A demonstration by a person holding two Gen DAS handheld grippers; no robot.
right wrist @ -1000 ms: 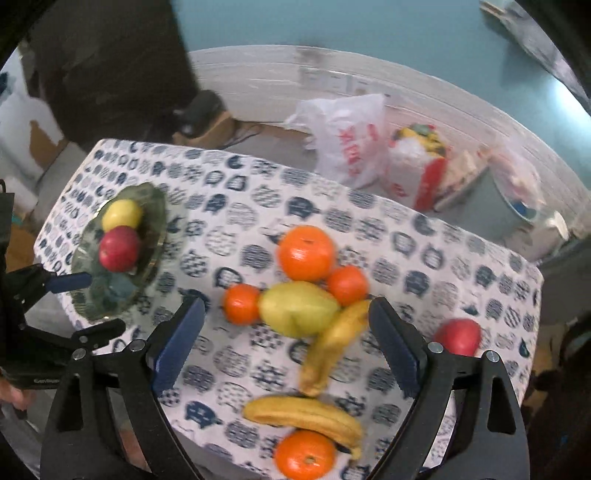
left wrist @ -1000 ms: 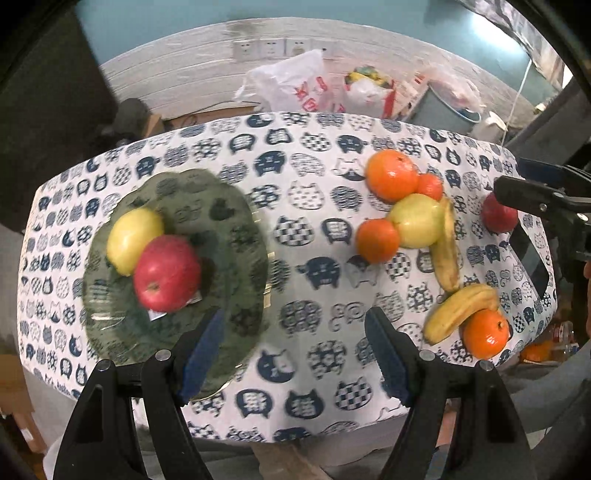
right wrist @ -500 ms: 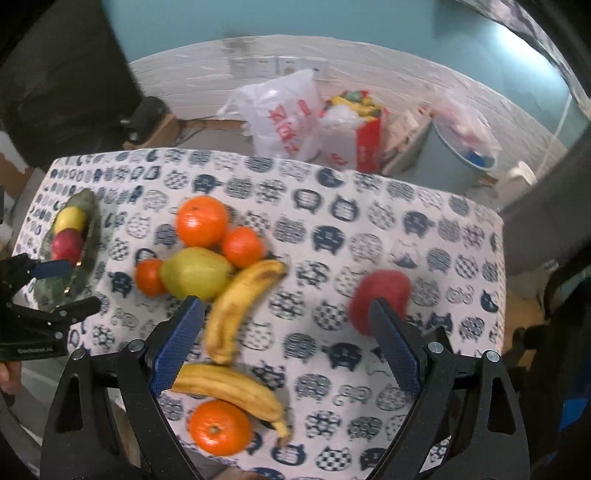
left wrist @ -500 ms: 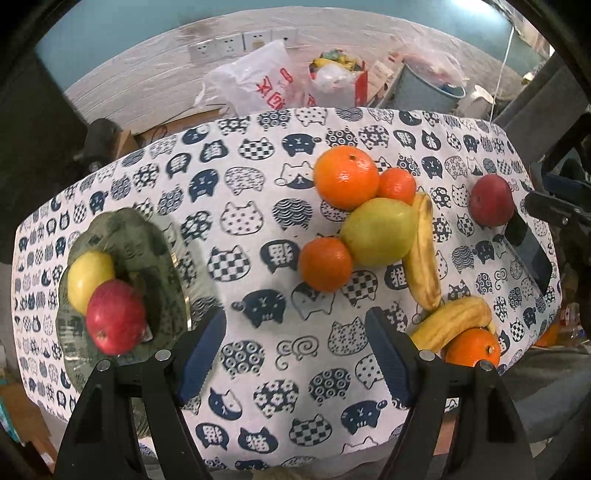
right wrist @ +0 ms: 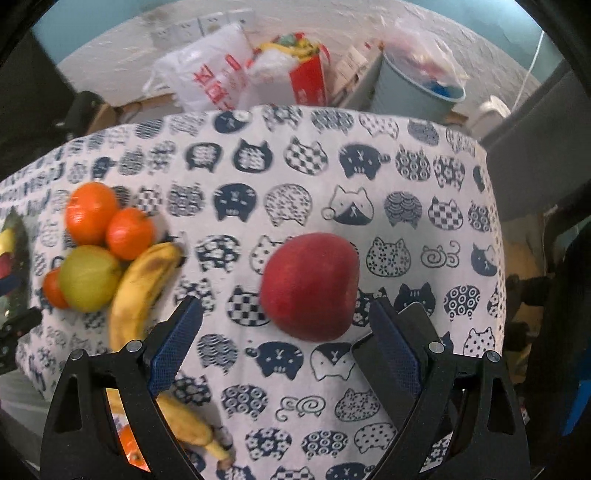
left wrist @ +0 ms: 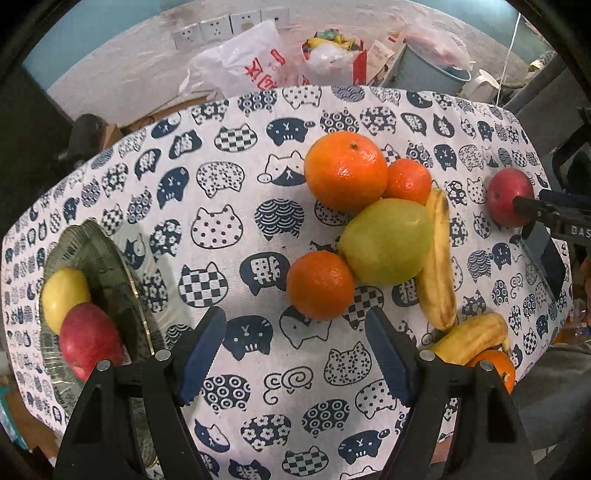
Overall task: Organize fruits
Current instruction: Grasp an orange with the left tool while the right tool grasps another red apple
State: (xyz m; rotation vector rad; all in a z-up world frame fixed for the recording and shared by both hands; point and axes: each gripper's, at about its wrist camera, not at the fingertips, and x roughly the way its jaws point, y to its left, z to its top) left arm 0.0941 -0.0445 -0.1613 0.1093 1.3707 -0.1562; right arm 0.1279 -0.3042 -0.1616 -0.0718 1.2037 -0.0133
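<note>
On the cat-print tablecloth [left wrist: 229, 225] lies a cluster of fruit: a big orange [left wrist: 345, 171], two small oranges [left wrist: 320, 285], a green pear [left wrist: 387, 240] and a banana [left wrist: 437, 262]. Another banana [left wrist: 471, 338] rests on an orange [left wrist: 495, 367] at the front right. My left gripper [left wrist: 295, 354] hangs open just in front of the nearest small orange. A green glass plate [left wrist: 107, 254] at the left holds a yellow apple [left wrist: 62, 295] and a red apple [left wrist: 88, 338]. My right gripper [right wrist: 286, 345] is open, with a lone red apple [right wrist: 310, 286] just beyond its fingertips.
A dark phone [left wrist: 545, 254] lies on the cloth near the right edge. Behind the table, on the floor, are a white plastic bag [left wrist: 247, 66], a red bag [right wrist: 308, 83] and a grey bin [right wrist: 413, 86]. Wall sockets [left wrist: 229, 26] sit on the back wall.
Both grippers have moved right and lower. The left one went from the plate toward the fruit cluster. The right one went from the cluster to the lone red apple, which looks larger.
</note>
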